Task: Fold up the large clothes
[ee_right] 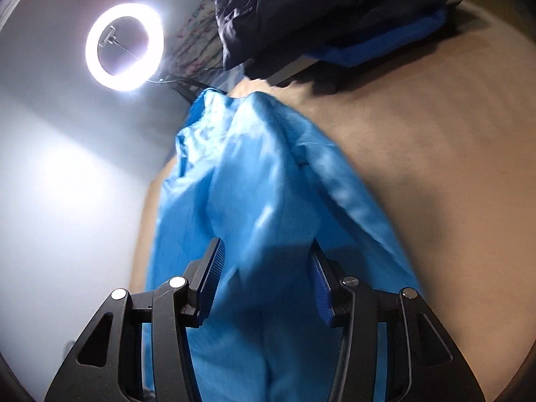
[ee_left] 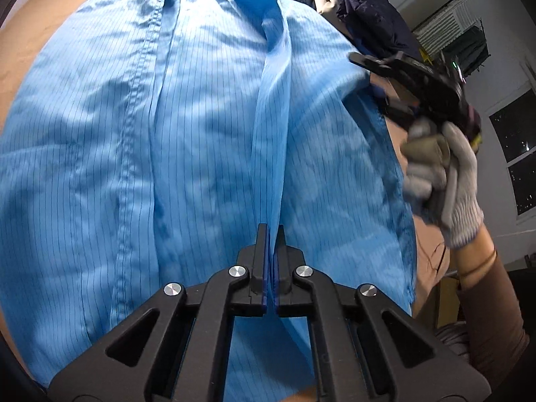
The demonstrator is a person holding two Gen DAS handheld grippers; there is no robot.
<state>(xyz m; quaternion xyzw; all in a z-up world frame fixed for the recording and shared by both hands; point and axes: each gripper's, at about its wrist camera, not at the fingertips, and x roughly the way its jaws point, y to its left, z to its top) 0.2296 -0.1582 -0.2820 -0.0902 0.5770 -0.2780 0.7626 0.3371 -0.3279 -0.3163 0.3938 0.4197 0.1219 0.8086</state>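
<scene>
On the tan table lies the blue garment, spread flat and covering most of the surface, its seams and a raised fold running away from the near edge. Left gripper: jaws fully closed, pinching the raised fold of cloth near the garment's near end; the fabric rises to the pads as a thin ridge. Right gripper: jaws part open, with cloth from the garment's side edge bunched between them; the pads do not appear to press on it, though motion blur leaves this uncertain. Seen from the left wrist, the gloved right hand carries that gripper just beside the garment's right edge. Behind the garment, at the table's far end, sits a heap of dark clothes; a ring light glares beyond.

Step in hand, as judged: securing two holds on the garment before a fold is carried across. To do it well, the right jaws should close on the edge only, taking a single hem layer or both layers cleanly and not a loose wad, so the fold line stays straight. The left hold should keep the ridge taut without dragging the body of the cloth off the table. Both holds want to lift together and travel at equal height; an uneven pull would skew the seams. Risk: thin, slippery fabric may slide from a shallow pinch, so a deeper bite at the right edge is advisable.
</scene>
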